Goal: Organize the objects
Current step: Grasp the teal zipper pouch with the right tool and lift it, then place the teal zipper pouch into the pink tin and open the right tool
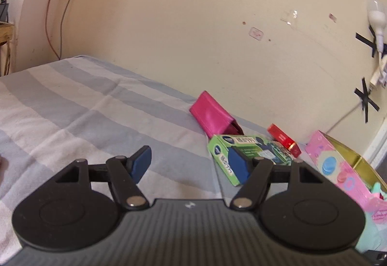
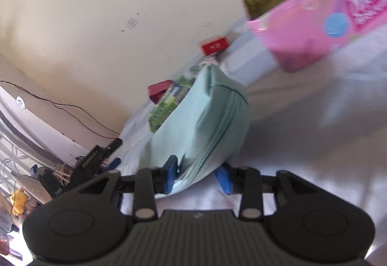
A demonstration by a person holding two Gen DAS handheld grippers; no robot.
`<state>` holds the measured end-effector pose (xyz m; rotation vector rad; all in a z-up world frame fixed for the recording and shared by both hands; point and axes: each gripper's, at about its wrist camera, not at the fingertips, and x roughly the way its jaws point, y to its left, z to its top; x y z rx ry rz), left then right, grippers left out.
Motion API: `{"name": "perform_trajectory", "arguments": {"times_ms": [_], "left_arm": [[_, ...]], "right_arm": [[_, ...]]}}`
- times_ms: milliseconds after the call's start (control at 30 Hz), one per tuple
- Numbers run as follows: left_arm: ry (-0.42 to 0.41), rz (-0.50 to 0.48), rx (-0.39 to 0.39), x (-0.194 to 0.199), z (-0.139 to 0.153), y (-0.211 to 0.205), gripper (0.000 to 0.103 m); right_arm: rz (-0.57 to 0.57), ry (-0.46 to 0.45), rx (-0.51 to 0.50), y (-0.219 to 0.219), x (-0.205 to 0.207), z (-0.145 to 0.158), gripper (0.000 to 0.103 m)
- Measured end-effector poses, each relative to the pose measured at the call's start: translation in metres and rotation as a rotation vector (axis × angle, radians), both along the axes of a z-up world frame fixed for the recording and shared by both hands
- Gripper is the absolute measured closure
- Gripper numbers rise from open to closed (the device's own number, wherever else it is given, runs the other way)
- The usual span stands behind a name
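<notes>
On a bed covered with a striped sheet (image 1: 79,106), the left gripper (image 1: 191,164) hovered with its blue-padded fingers (image 1: 141,162) spread apart and nothing between them. Just ahead of its right finger lay a green box (image 1: 226,152), partly hidden by that finger's pad. Beyond the green box, further from the fingers and near the wall (image 1: 193,12), lay a magenta pouch (image 1: 212,116), and to the right of it a small red box (image 1: 284,139). Further right stood an open pink box (image 1: 336,164) with a gold inside. In the right wrist view, which was tilted and blurred, the right gripper (image 2: 197,177) had a mint zip pouch (image 2: 205,121) between its fingers; the left pad (image 2: 170,175) touched the pouch's near end, while the right pad sat at the pouch's lower edge, and whether it pressed the fabric could not be told. The pouch stretched away from the fingers across the sheet. Past its far end lay the green box, the magenta pouch and the red box, and the pink box sat up and to the right of the fingers.
</notes>
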<state>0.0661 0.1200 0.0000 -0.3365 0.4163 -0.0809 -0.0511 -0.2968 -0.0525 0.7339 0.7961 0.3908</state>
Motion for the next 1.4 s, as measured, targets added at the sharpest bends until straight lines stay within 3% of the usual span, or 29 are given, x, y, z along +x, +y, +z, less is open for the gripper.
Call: {"name": "perform_trajectory", "arguments": {"times_ms": [133, 200, 267, 367, 567, 633, 667, 700, 733, 833, 900, 967, 1067, 1233, 1400], "left_arm": [[0.011, -0.102, -0.039, -0.013, 0.004, -0.016, 0.031], [0.027, -0.166, -0.077, -0.025, 0.007, -0.029, 0.031], [0.045, -0.235, -0.057, -0.038, 0.010, -0.047, 0.031], [0.088, -0.293, 0.006, -0.048, 0.008, -0.072, 0.030], [0.202, -0.353, -0.004, -0.046, -0.006, -0.089, 0.021], [0.222, -0.352, -0.001, -0.044, -0.015, -0.094, 0.022], [0.198, -0.344, 0.034, -0.048, -0.017, -0.100, 0.034], [0.184, -0.347, 0.078, -0.051, -0.016, -0.107, 0.039], [0.178, -0.339, 0.103, -0.054, -0.015, -0.112, 0.040], [0.175, -0.324, 0.045, -0.053, -0.005, -0.105, 0.051], [0.142, -0.341, -0.012, -0.051, 0.012, -0.104, 0.052], [0.097, -0.354, -0.021, -0.048, 0.031, -0.115, 0.052], [0.029, -0.383, 0.006, -0.036, 0.058, -0.147, 0.052], [0.015, -0.457, 0.006, 0.015, 0.080, -0.216, 0.051], [0.102, -0.496, 0.017, 0.084, 0.082, -0.287, 0.051]], "right_arm": [[-0.147, -0.049, -0.046, -0.056, -0.050, -0.004, 0.048], [-0.202, -0.092, -0.101, -0.072, -0.061, 0.002, 0.043], [-0.237, -0.114, -0.124, -0.081, -0.061, 0.007, 0.041], [-0.213, -0.128, -0.103, -0.085, -0.046, 0.007, 0.041], [-0.120, -0.155, -0.096, -0.065, -0.016, 0.001, 0.041], [-0.091, -0.136, -0.091, -0.060, -0.006, -0.006, 0.043], [-0.074, -0.140, -0.085, -0.058, -0.002, -0.009, 0.052], [-0.060, -0.135, -0.097, -0.055, 0.000, -0.010, 0.061], [-0.057, -0.138, -0.107, -0.052, 0.001, -0.010, 0.062], [-0.061, -0.154, -0.138, -0.051, -0.008, -0.002, 0.066], [-0.070, -0.194, -0.138, -0.057, -0.012, 0.009, 0.067], [-0.077, -0.242, -0.129, -0.066, -0.015, 0.026, 0.067], [-0.109, -0.333, -0.171, -0.083, -0.011, 0.060, 0.067], [-0.185, -0.392, -0.246, -0.137, 0.016, 0.102, 0.067], [-0.234, -0.305, -0.292, -0.194, 0.074, 0.118, 0.067]]}}
